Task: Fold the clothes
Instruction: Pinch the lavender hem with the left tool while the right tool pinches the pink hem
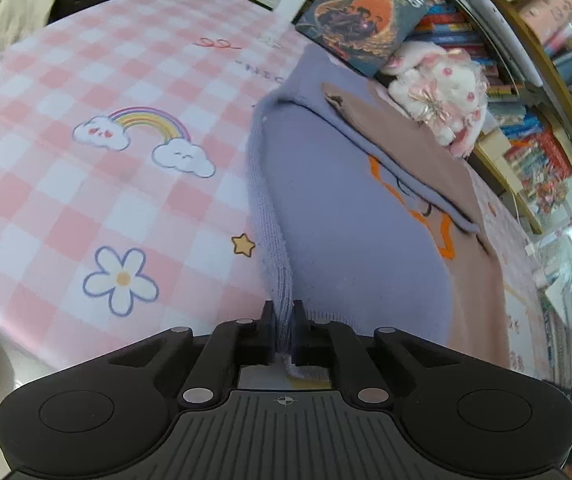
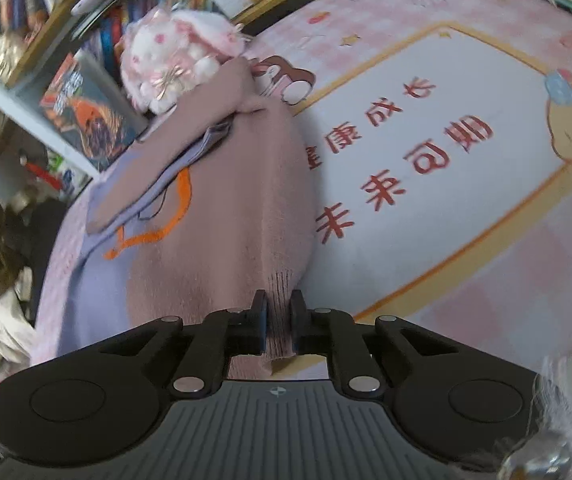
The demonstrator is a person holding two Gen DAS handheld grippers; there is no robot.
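Note:
A knit sweater, half lavender (image 1: 337,216) and half dusty pink (image 2: 222,216), with an orange outline motif, lies on the table, its sleeves folded across the body. My left gripper (image 1: 284,316) is shut on the lavender ribbed hem corner and lifts it off the table. My right gripper (image 2: 278,312) is shut on the pink ribbed hem corner, also raised. The sweater stretches away from both grippers toward the shelf.
The table has a pink checked cloth (image 1: 86,184) with rainbow and flower prints and a white panel with red characters (image 2: 425,152). A white and pink plush toy (image 1: 441,92) and a book (image 1: 365,12) stand at the sweater's far end, against bookshelves (image 1: 533,148).

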